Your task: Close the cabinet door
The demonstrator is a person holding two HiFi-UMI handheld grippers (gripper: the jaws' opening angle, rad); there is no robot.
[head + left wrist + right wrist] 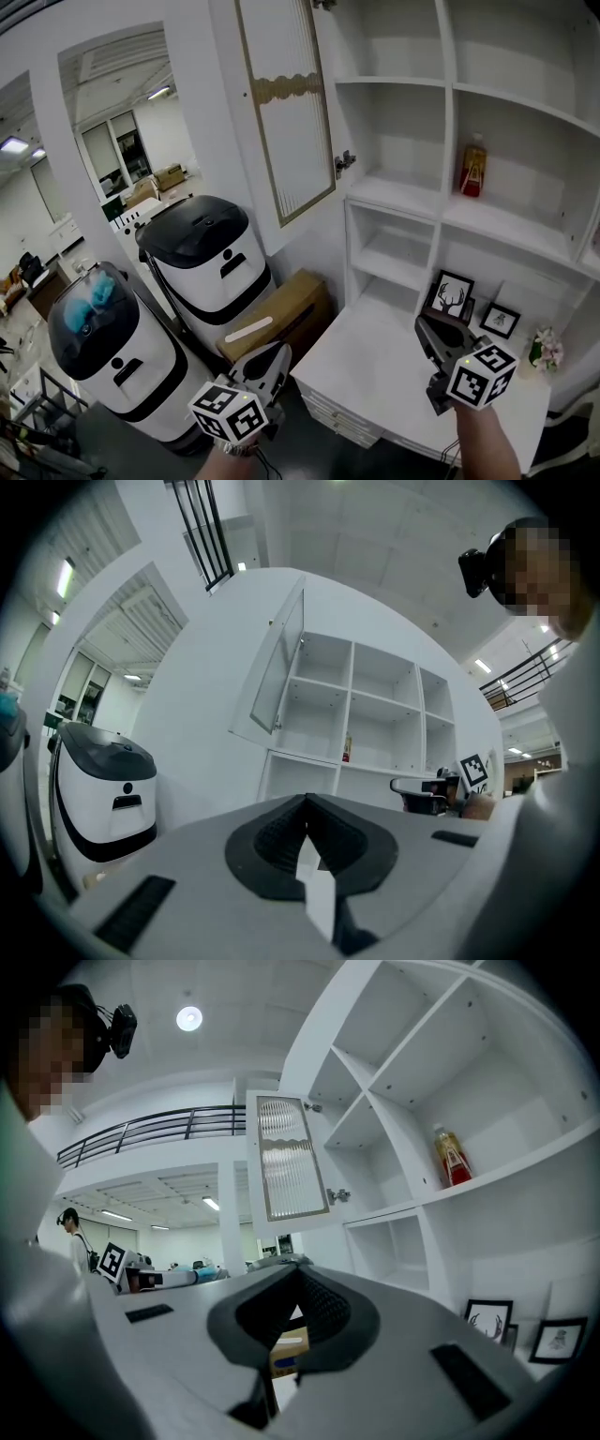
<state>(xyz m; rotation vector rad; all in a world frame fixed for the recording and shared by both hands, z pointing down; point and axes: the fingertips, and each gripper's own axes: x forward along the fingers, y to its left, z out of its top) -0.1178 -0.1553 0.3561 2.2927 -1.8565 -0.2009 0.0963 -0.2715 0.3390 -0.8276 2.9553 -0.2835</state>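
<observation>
Cabinet door ribbing, right gripper view

A large, bright hall, seemingly an office or robot lab. A white shelf unit with framed pictures stands on the right. Two white-and-black machines and a cardboard box stand on the left. Far off are strip lights and a railed upper walkway.

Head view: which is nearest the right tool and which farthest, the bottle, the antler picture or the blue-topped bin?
1. The antler picture, on the counter just beyond the right tool.
2. The bottle, on a shelf higher up.
3. The blue-topped bin, far over on the left side.
</observation>
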